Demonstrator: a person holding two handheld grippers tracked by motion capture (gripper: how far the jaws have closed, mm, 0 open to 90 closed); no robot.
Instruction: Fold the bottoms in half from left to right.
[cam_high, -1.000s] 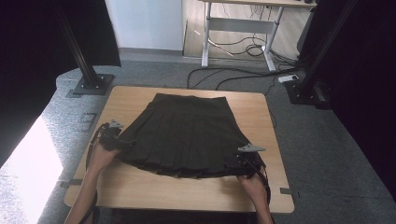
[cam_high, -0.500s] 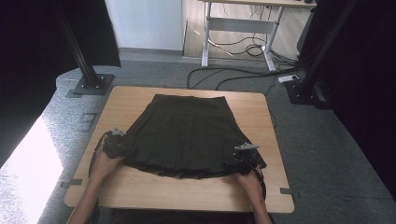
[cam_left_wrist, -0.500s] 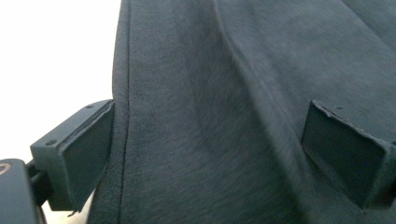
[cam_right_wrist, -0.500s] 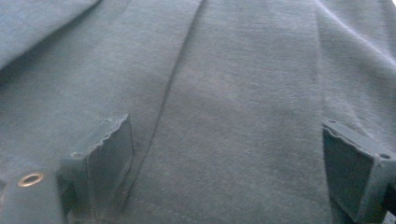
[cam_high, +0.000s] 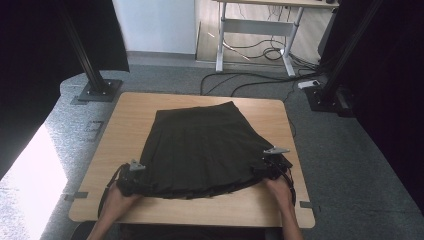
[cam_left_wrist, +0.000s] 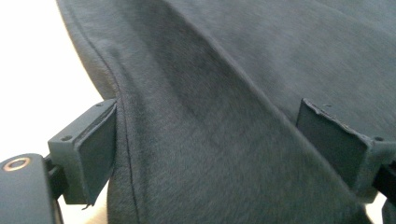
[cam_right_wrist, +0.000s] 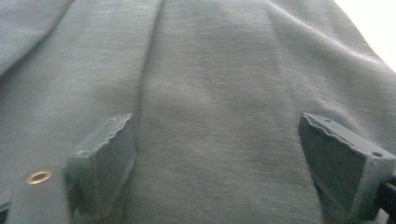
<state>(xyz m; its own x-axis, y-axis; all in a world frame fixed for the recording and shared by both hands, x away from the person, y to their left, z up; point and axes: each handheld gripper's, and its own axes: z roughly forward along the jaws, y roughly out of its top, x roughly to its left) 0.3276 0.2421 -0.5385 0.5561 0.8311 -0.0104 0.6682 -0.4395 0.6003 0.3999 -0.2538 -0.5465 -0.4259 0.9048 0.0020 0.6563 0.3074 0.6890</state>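
A dark pleated skirt (cam_high: 202, 145) lies flat on the wooden table (cam_high: 125, 120), waistband far, hem toward me. My left gripper (cam_high: 131, 175) sits at the near left corner of the hem, and my right gripper (cam_high: 272, 162) at the near right corner. In the left gripper view the jaws stand wide apart on the skirt (cam_left_wrist: 224, 116), the left gripper (cam_left_wrist: 205, 121) open over its seamed edge. The right gripper (cam_right_wrist: 217, 130) is likewise open, with flat pleated cloth (cam_right_wrist: 210, 93) spanning the gap between its jaws.
Bare wood runs along the near edge and both sides of the skirt. Black stand bases rest on the grey floor at the back left (cam_high: 97, 90) and back right (cam_high: 325, 97). Cables (cam_high: 260, 80) trail under a desk frame (cam_high: 255, 30) beyond the table.
My left gripper has moved nearer to me and inward along the hem. The right gripper has stayed almost in place. The skirt's near hem lies slightly closer to the table's front edge.
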